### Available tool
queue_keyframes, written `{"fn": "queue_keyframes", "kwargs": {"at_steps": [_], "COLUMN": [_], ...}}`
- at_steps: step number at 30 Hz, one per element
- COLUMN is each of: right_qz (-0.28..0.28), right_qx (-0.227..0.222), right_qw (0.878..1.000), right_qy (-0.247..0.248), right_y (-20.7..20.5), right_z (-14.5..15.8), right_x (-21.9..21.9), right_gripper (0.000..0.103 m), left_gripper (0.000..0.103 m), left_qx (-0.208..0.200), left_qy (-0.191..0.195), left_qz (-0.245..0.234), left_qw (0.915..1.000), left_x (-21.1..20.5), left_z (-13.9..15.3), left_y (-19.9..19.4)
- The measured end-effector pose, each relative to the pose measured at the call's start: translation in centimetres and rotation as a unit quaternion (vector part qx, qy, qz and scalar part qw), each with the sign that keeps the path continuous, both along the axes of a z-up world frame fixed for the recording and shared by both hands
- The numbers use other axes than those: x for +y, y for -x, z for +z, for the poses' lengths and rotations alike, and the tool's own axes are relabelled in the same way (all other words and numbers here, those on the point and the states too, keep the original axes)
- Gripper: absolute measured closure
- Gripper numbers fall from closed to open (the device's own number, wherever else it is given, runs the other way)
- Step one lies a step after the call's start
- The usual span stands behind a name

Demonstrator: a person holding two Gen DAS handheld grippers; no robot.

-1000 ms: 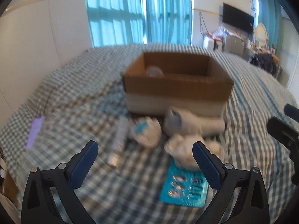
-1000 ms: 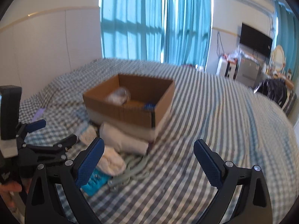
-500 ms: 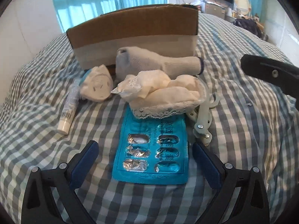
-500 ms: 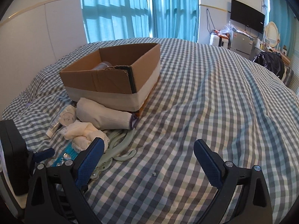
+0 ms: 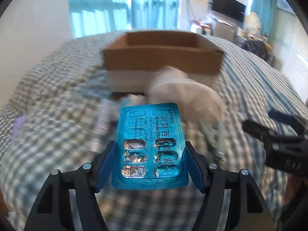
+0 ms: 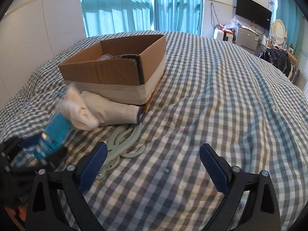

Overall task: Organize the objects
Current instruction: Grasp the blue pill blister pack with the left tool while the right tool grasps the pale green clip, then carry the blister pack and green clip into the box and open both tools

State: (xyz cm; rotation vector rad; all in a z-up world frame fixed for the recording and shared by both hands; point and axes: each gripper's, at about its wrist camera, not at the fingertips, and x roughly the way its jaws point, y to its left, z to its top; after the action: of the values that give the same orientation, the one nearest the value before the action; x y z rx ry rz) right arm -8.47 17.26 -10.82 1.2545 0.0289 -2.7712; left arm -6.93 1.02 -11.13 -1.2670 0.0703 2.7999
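My left gripper (image 5: 150, 163) is shut on a blue pill blister pack (image 5: 149, 144) and holds it lifted above the bed, in front of the open cardboard box (image 5: 163, 57). The pack also shows blurred in the right wrist view (image 6: 55, 132). The white bundle of cloth (image 5: 184, 98) hangs at the pack's far end. My right gripper (image 6: 154, 167) is open and empty above the checked bedspread (image 6: 211, 96), right of pale green hangers (image 6: 123, 140). A white sock roll (image 6: 115, 111) lies against the box (image 6: 115, 71).
The box holds a clear item (image 6: 105, 56) inside. A purple slip (image 5: 18, 127) lies on the bed at the left. A TV (image 6: 253, 19), a fridge and clutter stand by the far right wall. Curtains (image 6: 134, 7) hang behind the bed.
My left gripper has closed on the blister pack and lifted it off the bed, with the view now pointing up at the box. The right gripper has barely moved.
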Motion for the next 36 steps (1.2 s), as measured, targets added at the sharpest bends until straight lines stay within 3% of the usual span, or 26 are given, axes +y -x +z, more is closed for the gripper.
{"fn": "queue_keyframes", "kwargs": {"at_steps": [4,15,17,19,23,30,36], "right_qz": [0.019,0.043,0.045,0.047,0.062,0.072,0.076], "right_qx": [-0.016,-0.056,-0.063,-0.070,-0.061,-0.046,0.001], "right_qw": [1.000,0.997,0.996,0.996,0.995,0.996,0.997], "right_qy": [-0.005,-0.028,-0.034,-0.036,-0.044,-0.028,-0.018], "right_y": [0.5,4.2,5.0,5.1,4.1,1.2,-0.4], "right_z": [-1.2,-4.5,-5.2,-5.7,-5.4,-3.8,0.1], "right_x": [-1.8,-5.0,-5.4,-5.6,-5.6,-4.7,-4.0], "right_gripper": [0.006,0.006,0.012,0.024,0.033,0.034,0.034], "left_gripper": [0.033,0.033,0.033,0.033,0.033,0.033,0.033], "left_qx": [0.004,-0.012,-0.014,-0.013,-0.014,-0.008,0.006], "left_qy": [-0.005,-0.017,-0.019,-0.020,-0.017,-0.019,-0.020], "left_qz": [0.029,0.040,0.040,0.039,0.039,0.039,0.039], "left_qw": [0.9996,0.9990,0.9989,0.9989,0.9990,0.9990,0.9990], "left_x": [-2.4,-3.8,-3.9,-3.9,-3.6,-3.5,-3.0], "left_z": [-0.4,-2.0,-2.0,-1.9,-1.9,-1.0,0.5], "left_y": [0.0,0.1,0.1,0.0,-0.1,-0.7,-1.3]}}
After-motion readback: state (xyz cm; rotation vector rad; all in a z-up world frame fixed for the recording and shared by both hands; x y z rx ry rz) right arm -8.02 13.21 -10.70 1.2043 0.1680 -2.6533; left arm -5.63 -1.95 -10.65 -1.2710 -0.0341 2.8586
